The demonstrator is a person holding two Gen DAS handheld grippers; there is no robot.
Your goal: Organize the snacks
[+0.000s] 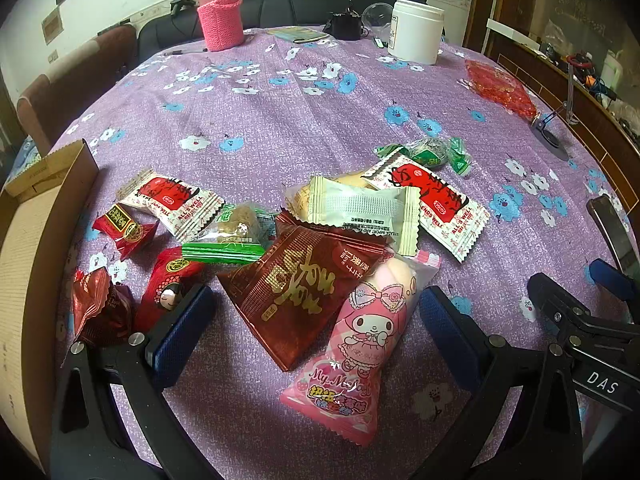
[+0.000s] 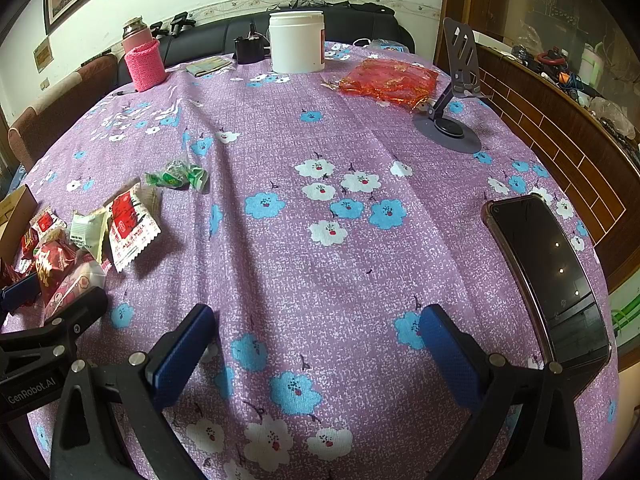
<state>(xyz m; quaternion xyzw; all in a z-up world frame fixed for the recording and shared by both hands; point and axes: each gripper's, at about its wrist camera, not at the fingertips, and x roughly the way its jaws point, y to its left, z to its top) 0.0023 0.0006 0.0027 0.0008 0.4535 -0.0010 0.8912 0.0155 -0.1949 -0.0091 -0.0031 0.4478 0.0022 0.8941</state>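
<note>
Several wrapped snacks lie in a loose pile on the purple flowered tablecloth (image 1: 280, 128). In the left wrist view my left gripper (image 1: 316, 320) is open, its jaws either side of a pink My Melody pack (image 1: 356, 344) and a dark red gold-lettered pack (image 1: 304, 292). Behind them lie a pale green-white pack (image 1: 360, 208), red-and-white packs (image 1: 436, 196) (image 1: 172, 200), a green pack (image 1: 228, 240) and small red candies (image 1: 124, 228). A cardboard box (image 1: 28, 240) stands at the left. My right gripper (image 2: 316, 344) is open and empty over bare cloth, right of the pile (image 2: 80, 240).
A pink-sleeved flask (image 1: 220, 12), a white tub (image 1: 416, 32) and a black object (image 1: 346, 24) stand at the far edge. A red-orange mesh bag (image 2: 388, 80) and a phone stand (image 2: 456, 92) are at the far right. A phone (image 2: 548, 276) lies near the right gripper.
</note>
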